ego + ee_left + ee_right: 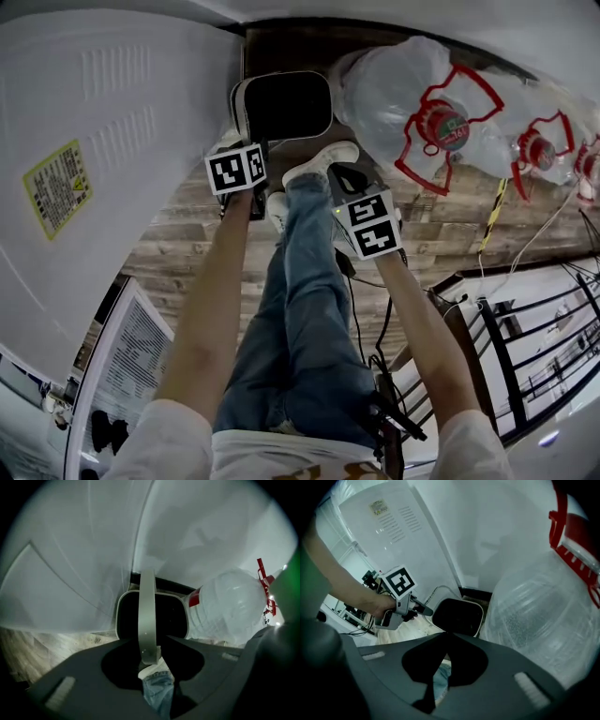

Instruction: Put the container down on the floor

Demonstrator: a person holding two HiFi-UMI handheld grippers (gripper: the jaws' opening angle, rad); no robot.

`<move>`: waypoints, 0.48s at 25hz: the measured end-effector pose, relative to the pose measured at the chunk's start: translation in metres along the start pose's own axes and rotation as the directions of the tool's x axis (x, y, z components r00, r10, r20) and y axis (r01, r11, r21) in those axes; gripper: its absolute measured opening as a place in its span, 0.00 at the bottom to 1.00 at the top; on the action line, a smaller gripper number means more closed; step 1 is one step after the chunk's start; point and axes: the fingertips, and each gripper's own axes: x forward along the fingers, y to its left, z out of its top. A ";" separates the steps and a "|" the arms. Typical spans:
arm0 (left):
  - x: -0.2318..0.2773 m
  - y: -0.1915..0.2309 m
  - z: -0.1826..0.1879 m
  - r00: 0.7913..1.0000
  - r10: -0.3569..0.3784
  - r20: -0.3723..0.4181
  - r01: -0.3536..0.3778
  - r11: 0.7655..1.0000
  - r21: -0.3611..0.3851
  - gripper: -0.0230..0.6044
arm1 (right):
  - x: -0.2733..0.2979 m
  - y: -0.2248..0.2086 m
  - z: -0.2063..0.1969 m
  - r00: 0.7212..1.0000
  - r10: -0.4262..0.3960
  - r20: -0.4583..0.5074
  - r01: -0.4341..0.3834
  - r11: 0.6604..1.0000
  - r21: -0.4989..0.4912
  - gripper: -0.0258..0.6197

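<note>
"What stood furthest left?"

"A tall white cabinet [103, 141] with a yellow label, rising from the wooden floor [187, 244]."

"And the left gripper [149, 654]?"

"Its jaws were clenched on the pale handle [146, 606] of the container [281, 108], which arched up over the dark opening."

"Where was the container itself?"

"Straight ahead of that gripper, low by the wall, between the cabinet and a big clear water bottle [403, 94]. I could not tell whether its base touched the floor."

"The right gripper [446, 637]?"

"It was near the left one and beside a leg in jeans [305, 309]. Its jaws were pressed together with nothing between them, and it was clear of the container."

"Anything further right?"

"The water bottle lay on its side with a red cap and red carrying handle, and more like it lay beyond."
</note>
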 end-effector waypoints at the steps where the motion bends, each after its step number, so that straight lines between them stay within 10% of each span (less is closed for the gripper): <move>1: -0.002 0.007 -0.002 0.999 0.040 -0.004 -0.040 0.999 0.013 0.23 | 0.000 0.001 0.001 1.000 0.012 0.014 -0.012 1.000 0.011 0.09; 12: -0.014 0.045 -0.008 0.970 0.243 -0.016 -0.242 0.969 0.045 0.24 | -0.004 0.005 -0.004 0.999 0.010 0.038 -0.012 0.998 0.056 0.09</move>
